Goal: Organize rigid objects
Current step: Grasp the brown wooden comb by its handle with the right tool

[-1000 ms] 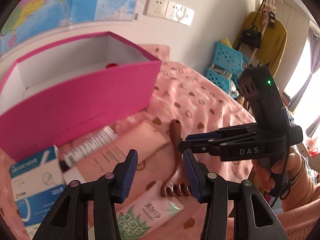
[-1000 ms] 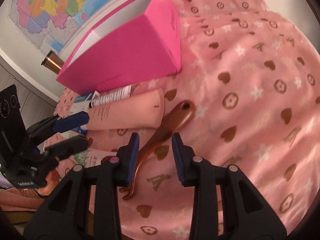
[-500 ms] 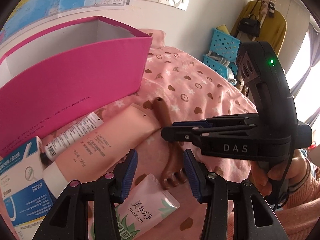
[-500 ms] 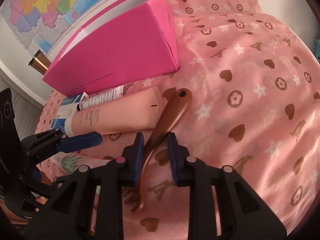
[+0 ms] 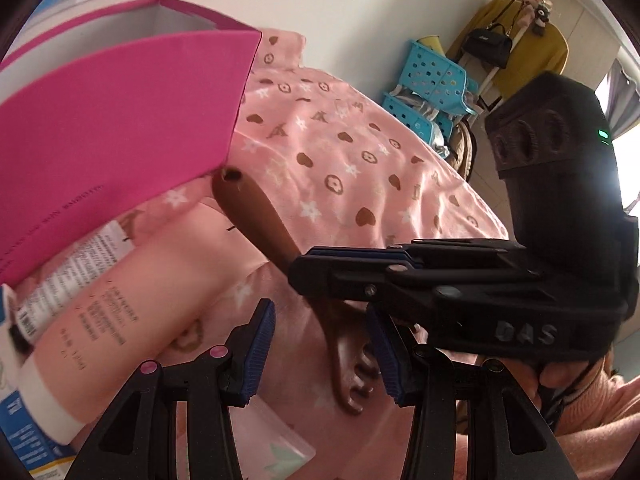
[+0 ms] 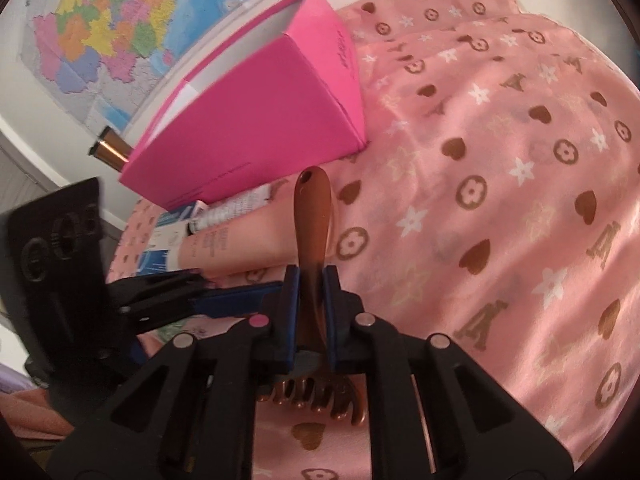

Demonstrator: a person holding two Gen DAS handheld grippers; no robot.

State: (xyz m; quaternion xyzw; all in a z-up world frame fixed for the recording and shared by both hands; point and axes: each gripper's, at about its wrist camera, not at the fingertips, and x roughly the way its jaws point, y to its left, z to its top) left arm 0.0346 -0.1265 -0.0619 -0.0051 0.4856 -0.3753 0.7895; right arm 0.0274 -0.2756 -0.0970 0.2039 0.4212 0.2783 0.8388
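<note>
Right gripper (image 6: 308, 316) clamped on the brown comb (image 6: 312, 232) mid-handle; long axis runs straight ahead from it, toothed end back under the jaws. Pink box (image 6: 256, 120) lies ahead-left. Left gripper (image 5: 320, 352) wide, empty, just beside.

brown comb (image 6: 312, 216), pink box (image 6: 256, 120)
</note>
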